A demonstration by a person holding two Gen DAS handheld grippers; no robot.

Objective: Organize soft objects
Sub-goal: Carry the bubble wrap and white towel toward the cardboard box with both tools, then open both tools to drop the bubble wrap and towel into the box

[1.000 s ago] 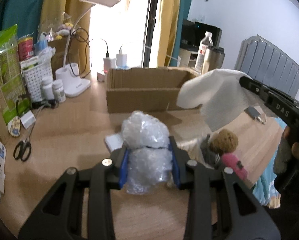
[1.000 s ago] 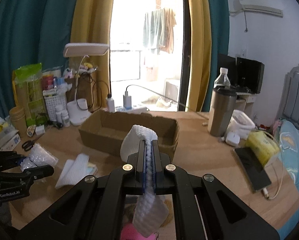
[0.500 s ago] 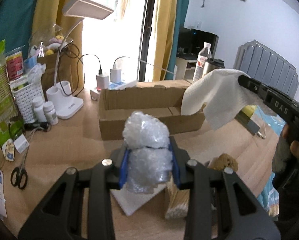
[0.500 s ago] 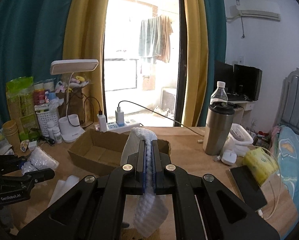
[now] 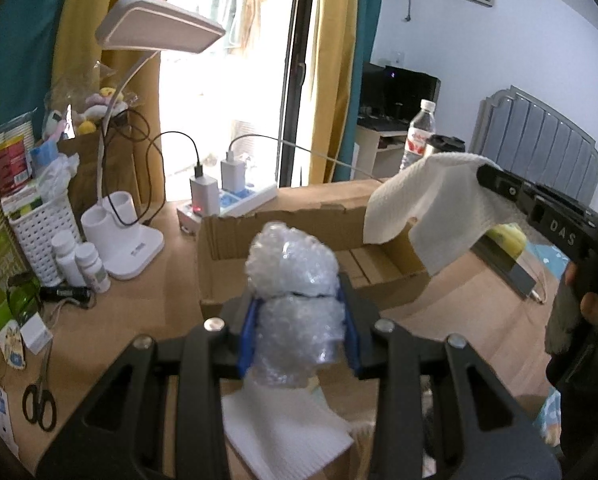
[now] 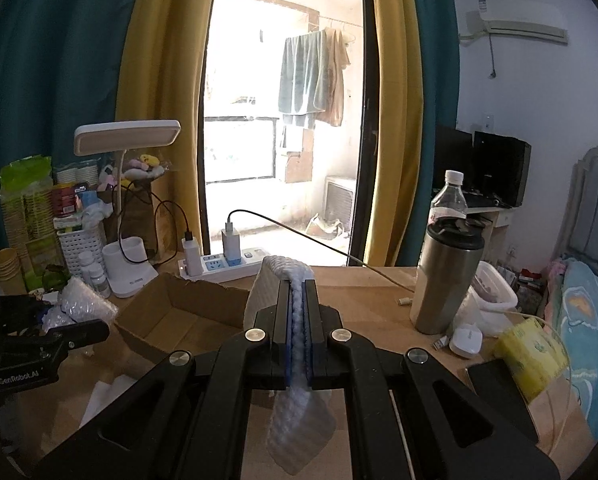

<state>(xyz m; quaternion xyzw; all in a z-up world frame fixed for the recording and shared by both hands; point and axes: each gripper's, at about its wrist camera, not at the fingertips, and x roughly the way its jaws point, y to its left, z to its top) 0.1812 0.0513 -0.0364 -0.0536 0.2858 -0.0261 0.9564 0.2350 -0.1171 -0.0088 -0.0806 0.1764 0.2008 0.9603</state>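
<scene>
My left gripper (image 5: 297, 300) is shut on a wad of clear bubble wrap (image 5: 293, 280), held above the table just in front of the open cardboard box (image 5: 275, 220). It also shows in the right wrist view (image 6: 79, 308), left of the box (image 6: 179, 312). My right gripper (image 6: 298, 292) is shut on a white textured cloth (image 6: 295, 360) that hangs down below the jaws. In the left wrist view that cloth (image 5: 431, 216) hangs over the box's right end. A folded white cloth (image 5: 283, 436) lies on the table below my left gripper.
A desk lamp (image 5: 135, 128), pill bottles (image 5: 79, 260), a white basket (image 5: 39, 236) and scissors (image 5: 39, 400) stand at left. A power strip (image 6: 223, 266) lies behind the box. A steel tumbler (image 6: 445, 276), water bottle (image 6: 449, 196), mouse (image 6: 465, 340) and yellow pack (image 6: 529, 356) stand at right.
Both grippers have risen and moved toward the box with their loads. The doll and the brown item below my left gripper have left the view; the cloth now hangs over the box's right end.
</scene>
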